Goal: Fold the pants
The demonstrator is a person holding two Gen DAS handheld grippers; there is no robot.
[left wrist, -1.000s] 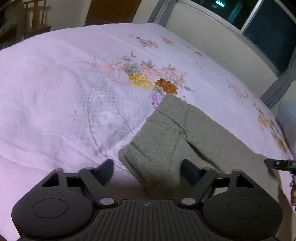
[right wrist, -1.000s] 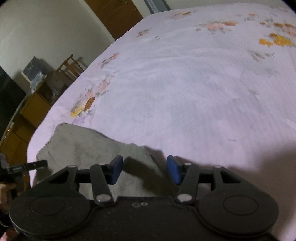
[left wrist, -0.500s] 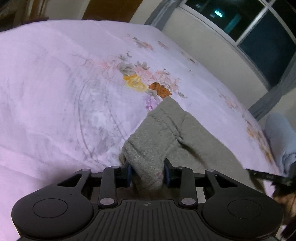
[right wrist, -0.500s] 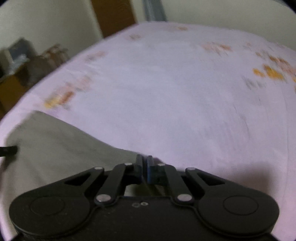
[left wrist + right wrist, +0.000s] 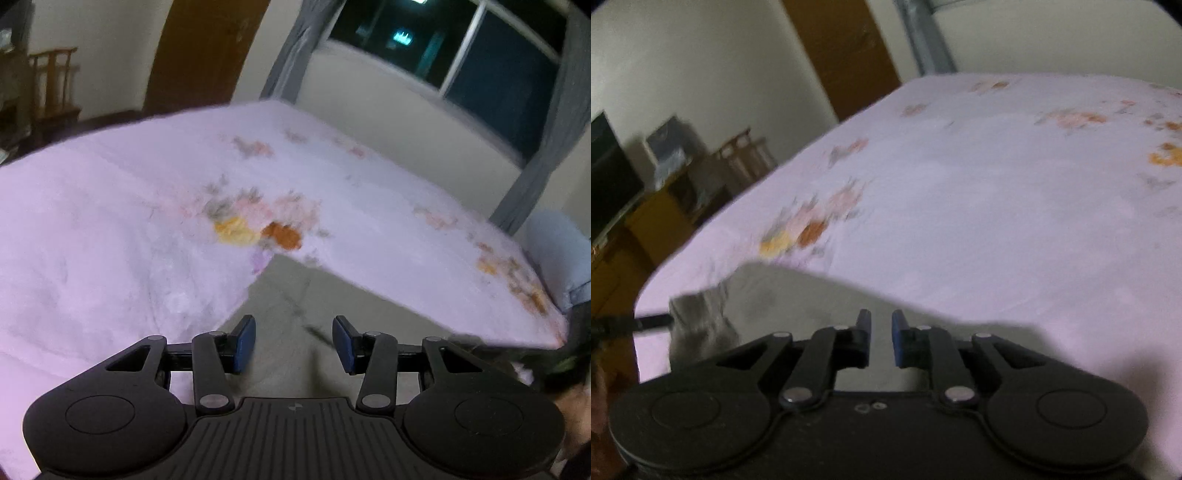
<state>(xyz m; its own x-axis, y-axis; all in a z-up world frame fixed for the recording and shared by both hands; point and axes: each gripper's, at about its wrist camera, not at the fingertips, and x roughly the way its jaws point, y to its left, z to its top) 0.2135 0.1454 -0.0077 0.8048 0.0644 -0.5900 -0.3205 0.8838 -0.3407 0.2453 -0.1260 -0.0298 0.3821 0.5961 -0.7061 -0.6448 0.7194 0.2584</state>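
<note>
**Pants let go on the near edge of the bed**

Pants (image 5: 295,314), grey-green and soft, lie spread on the pink floral bedspread (image 5: 110,240) close to its near edge, one corner reaching toward the orange flower print. Over them hangs the left gripper (image 5: 293,341), jaws standing wide apart with nothing between them. The right gripper (image 5: 881,341) hovers above the same cloth, jaws parted by a narrow gap and empty too. Beyond the bed stand a brown door (image 5: 207,51) and a dark window (image 5: 461,55).

Risk, as I judge it: the limp fabric sits near the mattress edge, so a careless pull could drag it off or rumple the fold.

Half a second ago both grippers were clenched on the cloth; now both have released it and lifted, the blurred views tilting up toward the walls.
</note>
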